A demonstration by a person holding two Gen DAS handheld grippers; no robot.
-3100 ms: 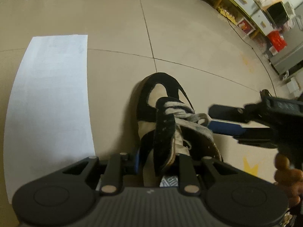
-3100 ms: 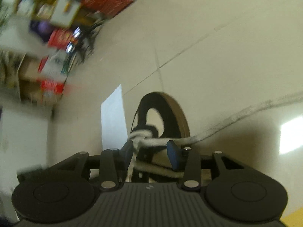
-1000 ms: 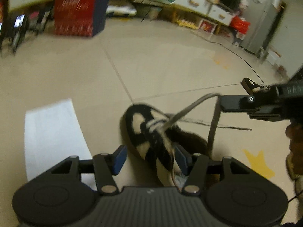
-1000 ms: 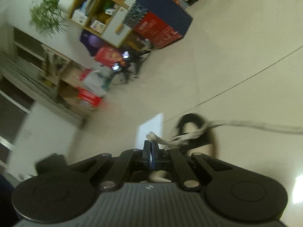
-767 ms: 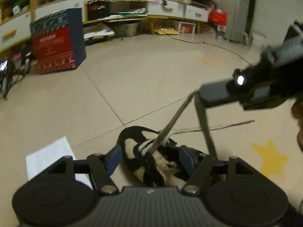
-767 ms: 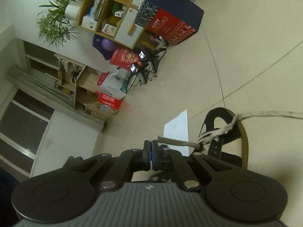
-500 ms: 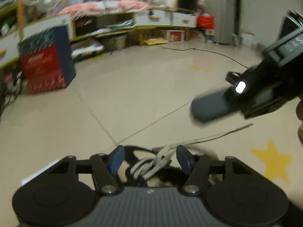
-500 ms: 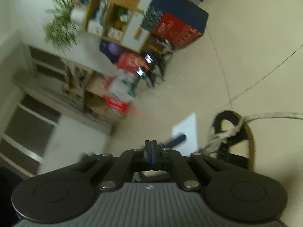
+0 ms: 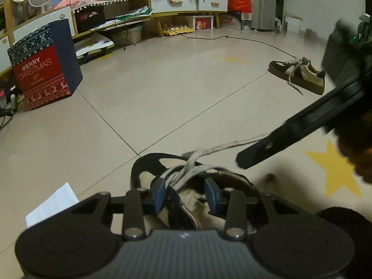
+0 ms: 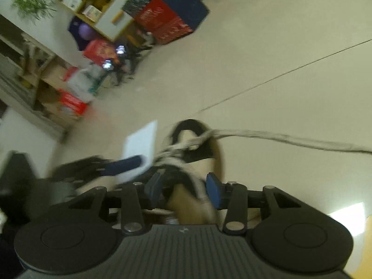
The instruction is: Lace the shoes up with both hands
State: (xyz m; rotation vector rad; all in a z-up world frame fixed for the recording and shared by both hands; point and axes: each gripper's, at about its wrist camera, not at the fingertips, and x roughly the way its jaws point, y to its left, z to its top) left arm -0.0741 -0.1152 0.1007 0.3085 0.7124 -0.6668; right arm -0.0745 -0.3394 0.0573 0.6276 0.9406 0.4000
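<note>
1. My right gripper (image 10: 183, 187) no longer pinches the lace end it was pulling taut a second ago. Its jaws are opening and stand fairly wide, with nothing pressed between the pads; below the gap I see only the shoe's tongue and collar.
2. My left gripper (image 9: 185, 194) is closing. Its blue pads (image 9: 160, 194) flank the bundle of grey laces over the tongue, but I see no pad pressing on them, so I count it as not yet gripping.
3. The shoe (image 9: 162, 174) lies on the floor (image 9: 162, 88) just in front of both grippers, toe pointing away, beside a white sheet of paper (image 9: 53, 205).
4. One lace (image 10: 290, 138) trails loose across the floor to the shoe's right side, slack now that I let it go.
5. I judge the pull-through done for this eyelet: the tension is released, and my left must secure the crossing before it loosens.
6. A second shoe (image 9: 297, 72) sits well apart, with its lace loose.
</note>
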